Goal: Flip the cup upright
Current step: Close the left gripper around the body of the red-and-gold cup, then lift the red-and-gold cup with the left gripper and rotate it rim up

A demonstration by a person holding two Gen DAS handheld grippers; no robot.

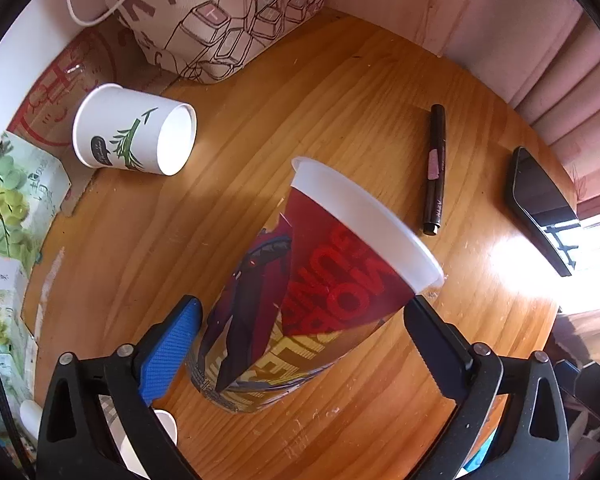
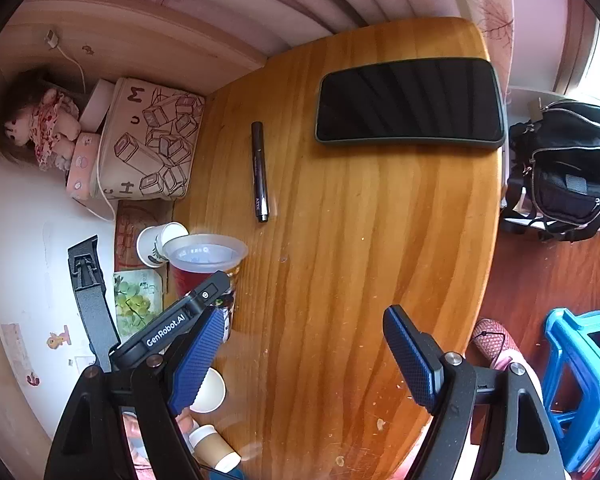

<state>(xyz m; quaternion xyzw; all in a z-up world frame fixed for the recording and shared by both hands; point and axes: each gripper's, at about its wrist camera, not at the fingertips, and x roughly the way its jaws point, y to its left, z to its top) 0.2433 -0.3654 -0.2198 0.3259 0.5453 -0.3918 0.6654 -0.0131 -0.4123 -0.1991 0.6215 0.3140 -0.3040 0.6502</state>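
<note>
A printed red and yellow plastic cup point(image 1: 300, 304) with a white rim stands mouth up on the wooden table point(image 1: 340, 120), leaning a little. My left gripper point(image 1: 300, 344) has its fingers on either side of the cup's lower body, touching it. In the right wrist view the same cup point(image 2: 204, 260) stands upright with its mouth up, the left gripper's body in front of it. My right gripper point(image 2: 304, 356) is open and empty above the table's near part.
A white paper cup point(image 1: 134, 136) with a green print lies on its side at the back left. A dark pen point(image 1: 434, 168) and a black phone point(image 1: 540, 204) lie to the right. A printed bag point(image 1: 204, 12) stands at the back. Small cups point(image 2: 208, 392) sit at the left edge.
</note>
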